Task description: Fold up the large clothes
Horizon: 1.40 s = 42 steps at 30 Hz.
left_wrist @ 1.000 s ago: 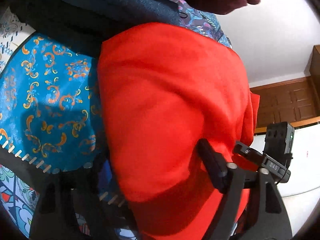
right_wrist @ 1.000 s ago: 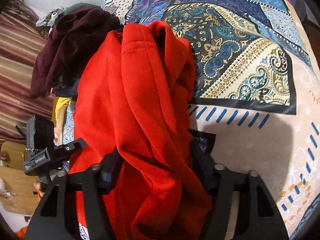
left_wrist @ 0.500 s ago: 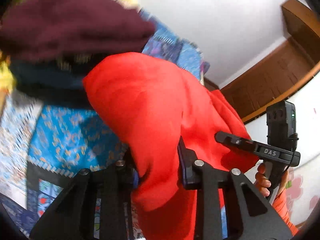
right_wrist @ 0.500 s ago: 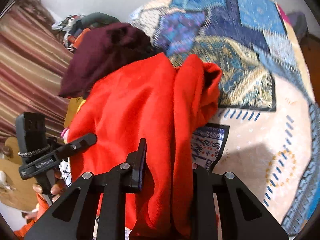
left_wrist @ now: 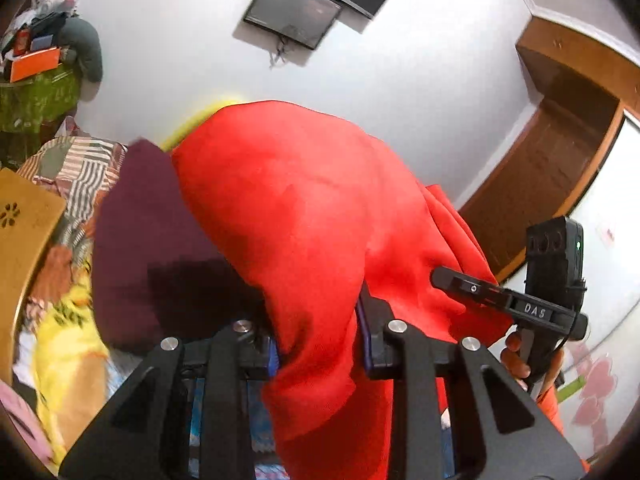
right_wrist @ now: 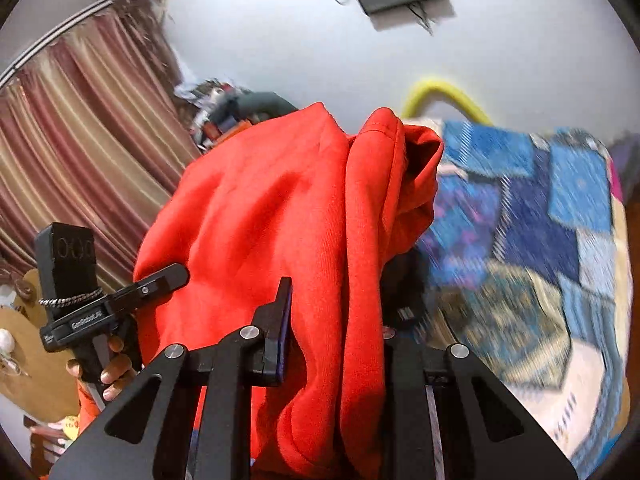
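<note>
A large red garment (left_wrist: 304, 216) hangs lifted in the air and fills the middle of both wrist views. My left gripper (left_wrist: 318, 340) is shut on a bunched fold of it, blue pads pressing from both sides. My right gripper (right_wrist: 336, 320) is shut on another fold of the red garment (right_wrist: 280, 216), near a stitched hem edge. In the left wrist view the right gripper (left_wrist: 516, 304) shows at the right, held by a hand. The left gripper (right_wrist: 116, 300) appears at the left of the right wrist view, also in a hand.
A dark maroon garment (left_wrist: 148, 248) and yellow cloth (left_wrist: 68, 352) lie below left on the bed. A blue patchwork bedspread (right_wrist: 540, 232) spreads to the right. Striped curtains (right_wrist: 80, 140), a wall screen (left_wrist: 292, 16), a wooden doorway (left_wrist: 560, 152) and a cluttered shelf (left_wrist: 36, 56) surround it.
Both grippers closed on folds of the red garment and rose, lifting it off the bed; the views now tilt up to the wall and screen.
</note>
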### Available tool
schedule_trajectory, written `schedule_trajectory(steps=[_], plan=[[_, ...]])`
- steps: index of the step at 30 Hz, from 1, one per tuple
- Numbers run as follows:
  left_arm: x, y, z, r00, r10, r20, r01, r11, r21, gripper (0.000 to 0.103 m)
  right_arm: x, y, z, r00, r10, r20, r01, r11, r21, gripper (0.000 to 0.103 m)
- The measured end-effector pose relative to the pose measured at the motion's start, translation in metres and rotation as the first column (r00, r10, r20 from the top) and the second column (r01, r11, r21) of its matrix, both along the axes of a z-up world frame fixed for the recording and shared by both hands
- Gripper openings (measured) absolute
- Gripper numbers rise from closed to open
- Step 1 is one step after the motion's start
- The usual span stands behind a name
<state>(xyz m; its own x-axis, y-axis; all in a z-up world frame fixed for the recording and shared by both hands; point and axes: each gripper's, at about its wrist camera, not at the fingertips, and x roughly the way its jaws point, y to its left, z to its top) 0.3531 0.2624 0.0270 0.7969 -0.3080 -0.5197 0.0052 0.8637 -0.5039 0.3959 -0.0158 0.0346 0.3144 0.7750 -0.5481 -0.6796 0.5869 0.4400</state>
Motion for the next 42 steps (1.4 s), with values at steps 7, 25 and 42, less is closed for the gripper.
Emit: schedule_trajectory(steps=[7, 25, 42], plan=[[0.055, 0.080, -0.006, 0.996, 0.083, -0.045, -0.082, 0.996, 0.042, 0.029, 0.051, 0.090, -0.011, 0.999, 0.039, 0.033, -0.038, 0.999, -0.033, 0.019], [0.095, 0.100, -0.089, 0.956, 0.217, -0.198, -0.138, 0.926, 0.351, 0.050, 0.079, 0.125, -0.073, 0.994, -0.058, 0.094, 0.081, 0.962, -0.262, 0.031], [-0.122, -0.050, 0.089, 0.941, 0.207, 0.267, -0.309, 0.846, 0.434, 0.050, -0.099, -0.002, 0.065, 0.901, -0.141, 0.410, 0.140, 0.990, 0.032, 0.031]])
